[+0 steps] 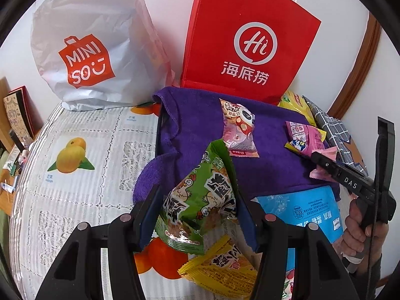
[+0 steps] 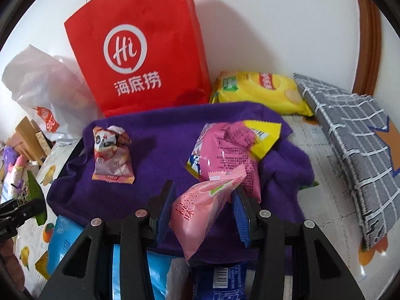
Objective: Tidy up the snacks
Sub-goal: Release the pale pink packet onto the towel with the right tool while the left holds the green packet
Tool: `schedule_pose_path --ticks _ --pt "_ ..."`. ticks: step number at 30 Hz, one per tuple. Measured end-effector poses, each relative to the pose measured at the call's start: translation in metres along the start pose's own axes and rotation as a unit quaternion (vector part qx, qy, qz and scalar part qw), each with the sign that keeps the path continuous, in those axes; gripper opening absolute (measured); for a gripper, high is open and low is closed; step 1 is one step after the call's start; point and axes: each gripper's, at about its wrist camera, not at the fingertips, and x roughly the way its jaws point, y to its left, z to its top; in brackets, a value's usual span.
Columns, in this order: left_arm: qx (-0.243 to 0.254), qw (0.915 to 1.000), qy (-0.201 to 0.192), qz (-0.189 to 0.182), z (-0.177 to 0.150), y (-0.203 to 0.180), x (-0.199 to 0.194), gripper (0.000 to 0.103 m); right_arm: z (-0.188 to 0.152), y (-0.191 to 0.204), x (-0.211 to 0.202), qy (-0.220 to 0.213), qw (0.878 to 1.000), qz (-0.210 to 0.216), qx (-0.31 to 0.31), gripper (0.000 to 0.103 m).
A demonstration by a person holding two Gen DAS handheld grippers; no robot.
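Left gripper (image 1: 197, 212) pinches the green pack (image 1: 200, 200); right gripper (image 2: 202, 212) pinches the pink pack (image 2: 205, 210), both over the purple towel (image 2: 162, 145). Lower the pink pack beside the pink bag (image 2: 225, 155), flat, then release; don't overlap.

Blue packet (image 2: 63, 247) ran under right gripper (image 2: 202, 200), label unreadable. Dark blue wrapper (image 2: 220, 285) cut by bottom edge. Yellow packet (image 1: 220, 267) partly behind left gripper (image 1: 197, 200).
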Motion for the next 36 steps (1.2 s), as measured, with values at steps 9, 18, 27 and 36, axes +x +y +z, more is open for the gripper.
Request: schedule_pose_path --ticks 9,18,27,36 --pt "0.002 1.0 0.008 -0.005 0.0 -0.001 0.005 0.056 -0.004 -0.003 -0.003 -0.016 1.0 0.003 0.001 0.059" --pt "0.007 0.9996 0.001 -0.027 0.006 -0.004 -0.004 0.056 -0.009 0.002 -0.037 -0.042 0.999 -0.015 -0.022 0.065" --pt "0.035 0.9991 0.023 0.008 0.041 -0.03 0.013 0.056 -0.015 -0.009 -0.05 -0.048 0.998 -0.028 -0.021 0.065" --pt "0.046 0.9969 0.052 0.037 0.055 -0.043 0.055 0.056 -0.02 -0.027 -0.057 -0.06 0.996 -0.068 0.006 0.069"
